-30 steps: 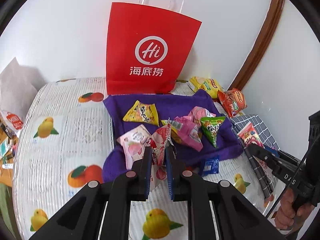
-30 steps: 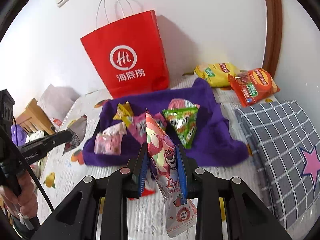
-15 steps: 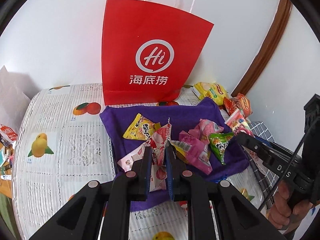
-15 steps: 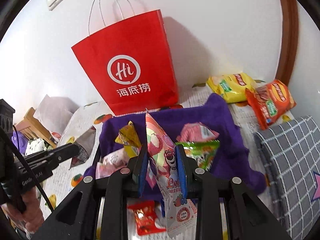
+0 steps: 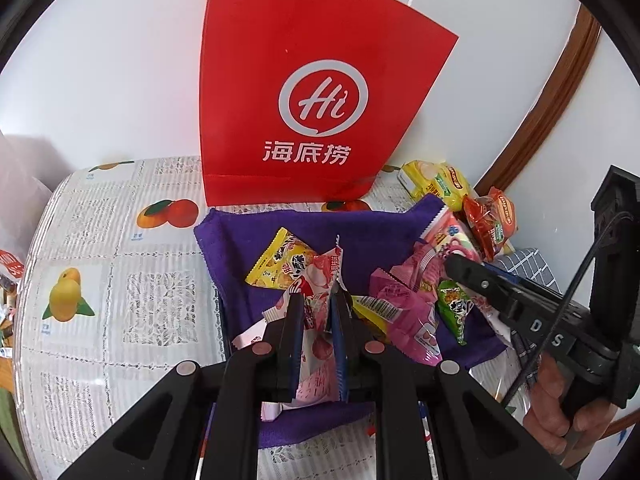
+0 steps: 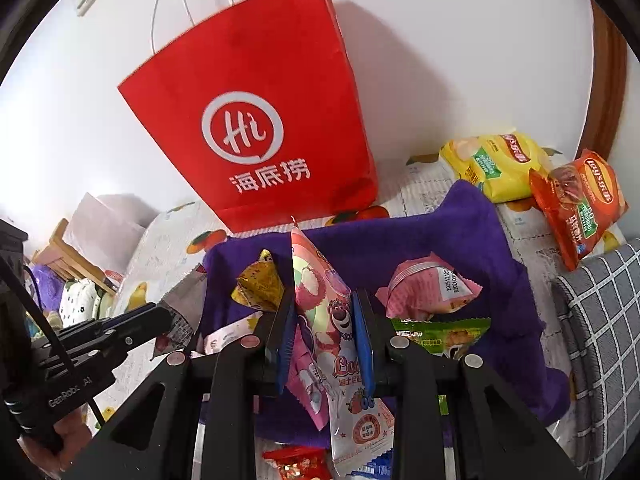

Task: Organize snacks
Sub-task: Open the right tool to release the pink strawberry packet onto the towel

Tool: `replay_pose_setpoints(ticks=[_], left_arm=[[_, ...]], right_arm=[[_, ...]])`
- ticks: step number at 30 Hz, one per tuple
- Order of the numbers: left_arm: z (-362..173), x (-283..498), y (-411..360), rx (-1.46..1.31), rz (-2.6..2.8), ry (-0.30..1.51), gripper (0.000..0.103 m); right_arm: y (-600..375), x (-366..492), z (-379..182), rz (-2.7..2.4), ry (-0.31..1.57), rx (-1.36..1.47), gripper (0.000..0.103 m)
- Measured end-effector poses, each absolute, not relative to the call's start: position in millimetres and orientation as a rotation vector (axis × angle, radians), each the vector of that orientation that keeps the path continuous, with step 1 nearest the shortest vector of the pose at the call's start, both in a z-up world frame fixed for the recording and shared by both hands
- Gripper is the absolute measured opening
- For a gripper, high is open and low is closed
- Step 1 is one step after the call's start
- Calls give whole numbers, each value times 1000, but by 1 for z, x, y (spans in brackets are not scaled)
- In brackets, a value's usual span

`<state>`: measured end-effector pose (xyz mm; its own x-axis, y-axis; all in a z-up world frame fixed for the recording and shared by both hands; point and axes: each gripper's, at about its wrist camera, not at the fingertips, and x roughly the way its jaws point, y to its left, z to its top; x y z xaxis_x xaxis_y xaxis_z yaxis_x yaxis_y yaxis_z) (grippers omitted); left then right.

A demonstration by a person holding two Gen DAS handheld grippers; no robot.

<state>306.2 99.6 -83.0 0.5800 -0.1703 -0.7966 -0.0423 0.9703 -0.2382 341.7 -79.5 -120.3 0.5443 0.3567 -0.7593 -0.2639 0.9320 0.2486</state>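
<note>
My left gripper [image 5: 318, 300] is shut on a pink-and-white snack packet [image 5: 320, 280], held over the purple cloth [image 5: 248, 236]. My right gripper [image 6: 323, 300] is shut on a tall pink bear-print snack packet [image 6: 320, 280] above the same purple cloth [image 6: 400, 248]. On the cloth lie a yellow triangular packet [image 5: 280, 260], pink packets [image 5: 404, 304] and a green packet [image 5: 454, 308]. A red paper bag [image 5: 304, 92] with white handles stands upright against the wall just behind the cloth; its opening is out of sight. The right gripper also shows at the right of the left wrist view.
A yellow chip bag [image 6: 492, 164] and an orange chip bag [image 6: 580, 200] lie at the back right. A grey checked cushion [image 6: 600, 320] sits to the right. The table has a fruit-print cover [image 5: 120, 280]. Small red and blue packets [image 6: 296, 464] lie near the front edge.
Both grippers have moved forward toward the red bag with their packets still gripped; the bag and the cloth now loom larger and closer in both views.
</note>
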Motion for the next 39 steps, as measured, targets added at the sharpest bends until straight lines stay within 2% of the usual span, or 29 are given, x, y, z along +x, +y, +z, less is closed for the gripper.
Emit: replay_pose_setpoints(ticks=[22,34,39], left_arm=[[-108,322,94,-247,-63,1006,13],[-117,325,95,-262,-66,1038,13],[-119,327,95,-272,-74,1042,14]], right_arm=[[-68,354,-150,367,980,59,29],[-68,352,-149,358,967,43,33],[-75,345,-132,354,930,57,41]])
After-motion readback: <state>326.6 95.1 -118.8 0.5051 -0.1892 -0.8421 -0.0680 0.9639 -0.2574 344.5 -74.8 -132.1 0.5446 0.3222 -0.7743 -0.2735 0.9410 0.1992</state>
